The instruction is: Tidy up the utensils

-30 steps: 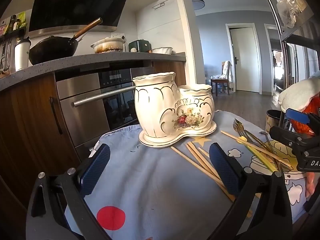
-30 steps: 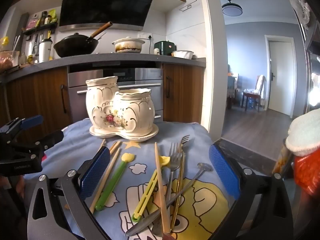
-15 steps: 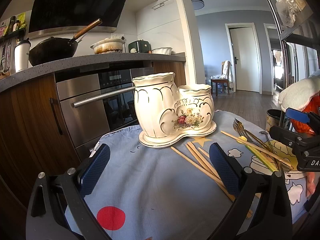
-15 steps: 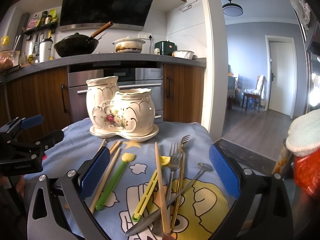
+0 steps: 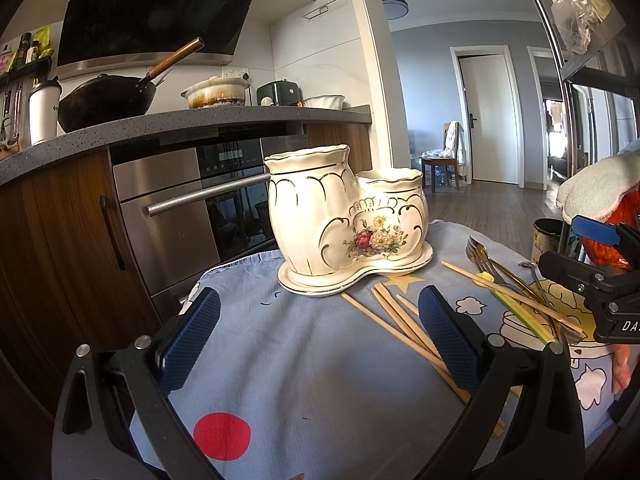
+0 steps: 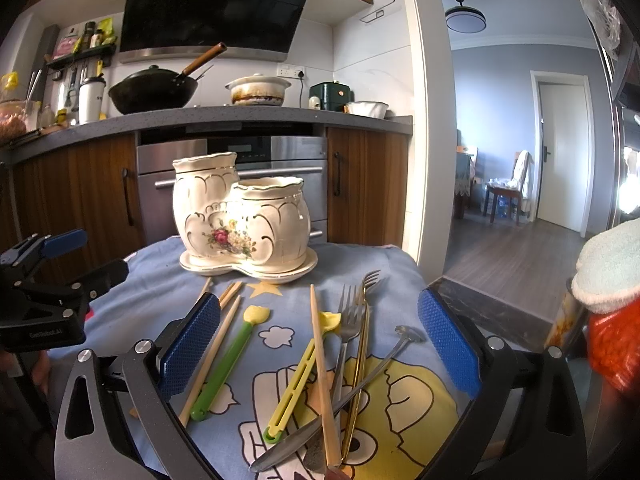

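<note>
A white ceramic two-pot utensil holder (image 5: 348, 228) with a flower print stands on a blue cartoon cloth (image 5: 304, 364); it also shows in the right wrist view (image 6: 244, 220). Loose utensils lie in front of it: wooden chopsticks (image 6: 322, 368), a green tool (image 6: 226, 368), a yellow tool (image 6: 298, 376), a silver fork (image 6: 346, 328), a gold fork (image 6: 362, 344) and a spoon (image 6: 380, 368). Several chopsticks (image 5: 400, 324) lie by my left gripper (image 5: 320, 336), which is open and empty. My right gripper (image 6: 320, 344) is open and empty above the utensils.
A kitchen counter (image 6: 224, 120) with a wok (image 6: 154, 90) and a pot (image 6: 258, 90) runs behind, with an oven (image 6: 240, 176) under it. A glove-covered orange thing (image 6: 612, 300) sits at the right. The cloth's right edge drops to a wood floor (image 6: 516, 256).
</note>
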Available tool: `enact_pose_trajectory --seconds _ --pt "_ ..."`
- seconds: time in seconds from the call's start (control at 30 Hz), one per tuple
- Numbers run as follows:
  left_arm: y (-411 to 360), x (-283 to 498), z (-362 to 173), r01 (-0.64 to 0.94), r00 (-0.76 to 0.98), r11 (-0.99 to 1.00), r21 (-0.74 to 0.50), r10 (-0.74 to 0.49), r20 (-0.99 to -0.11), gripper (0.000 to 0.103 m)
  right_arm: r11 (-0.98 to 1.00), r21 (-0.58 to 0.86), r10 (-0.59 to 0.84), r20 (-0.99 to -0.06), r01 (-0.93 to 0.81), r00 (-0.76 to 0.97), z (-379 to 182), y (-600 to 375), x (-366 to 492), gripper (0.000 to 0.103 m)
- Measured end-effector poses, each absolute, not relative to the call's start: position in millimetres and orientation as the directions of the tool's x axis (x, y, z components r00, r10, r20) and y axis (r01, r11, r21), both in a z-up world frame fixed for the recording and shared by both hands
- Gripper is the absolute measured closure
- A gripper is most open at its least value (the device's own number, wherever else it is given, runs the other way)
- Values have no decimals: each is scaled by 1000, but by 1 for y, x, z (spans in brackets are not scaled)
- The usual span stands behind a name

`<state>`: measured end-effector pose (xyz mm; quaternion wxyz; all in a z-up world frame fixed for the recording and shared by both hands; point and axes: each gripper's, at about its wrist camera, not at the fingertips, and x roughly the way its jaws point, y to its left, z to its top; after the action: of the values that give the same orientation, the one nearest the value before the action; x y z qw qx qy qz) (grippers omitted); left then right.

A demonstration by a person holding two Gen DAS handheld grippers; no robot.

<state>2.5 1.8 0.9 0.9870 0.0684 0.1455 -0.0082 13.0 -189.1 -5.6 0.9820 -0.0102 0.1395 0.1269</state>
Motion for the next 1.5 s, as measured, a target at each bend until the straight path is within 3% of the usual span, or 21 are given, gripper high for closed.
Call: enact_pose_trajectory --seconds 1.1,1.5 --pt "1 2 1 37 958 990 135 3 -287 5 968 14 246 -277 -252 929 -5 -189 13 5" --pt "3 8 1 33 941 990 139 16 -339 5 967 62 255 -287 -248 923 -5 -196 17 5"
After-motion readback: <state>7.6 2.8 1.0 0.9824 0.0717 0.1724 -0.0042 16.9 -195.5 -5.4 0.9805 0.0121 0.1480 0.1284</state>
